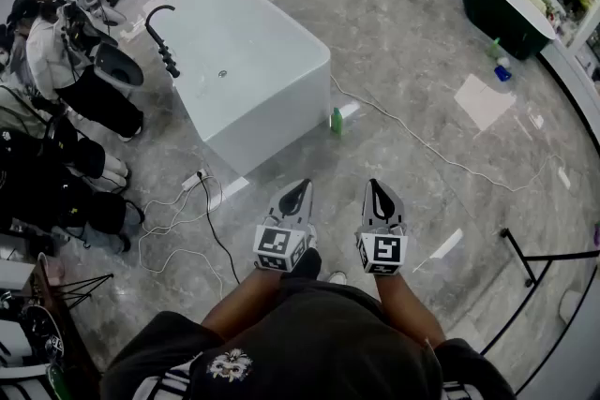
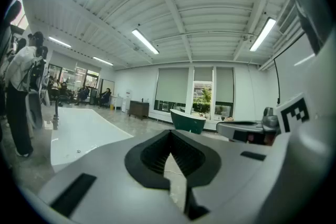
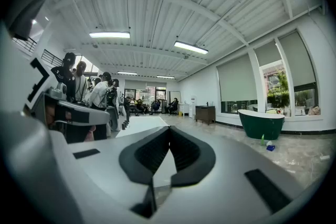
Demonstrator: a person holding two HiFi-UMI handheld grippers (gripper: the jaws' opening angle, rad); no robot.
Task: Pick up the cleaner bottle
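cleaner bottle (image 1: 336,120): small, green, upright on the floor, just beside the near corner of the white tub (image 1: 253,61). It sits close to the tub's side wall, but I can't tell if it touches. A flat white strip (image 1: 348,111) lies next to it on the right.

Room to move: a stretch of open floor (image 1: 412,33) runs from both grippers to the bottle. The tub's vertical corner edge bounds it on the left. A thin white cable (image 1: 422,143) snakes away from the tub corner to the right, passing near the bottle. Left of the tub there is clutter: a power strip (image 1: 192,180) and looped black and white cords. People (image 1: 56,61) stand well apart on the far left.

Tools: left gripper (image 1: 300,186) has its jaws together and nothing between them. Right gripper (image 1: 375,185) is the same, fully closed and empty. Both are held side by side, roughly level, well short of the bottle.

Materials:
- The floor is glossy grey marble-look tile.
- The white tub is a boxy block with sharp straight edges and a smooth matte top.
- A black curved faucet (image 1: 161,37) stands at its left edge.
- A dark green oval tub (image 1: 502,0) sits far right, with a second green bottle (image 1: 494,49) and a blue item (image 1: 503,71) at its base.
- The jaw pads are black and ribbed, set in smooth grey shells.
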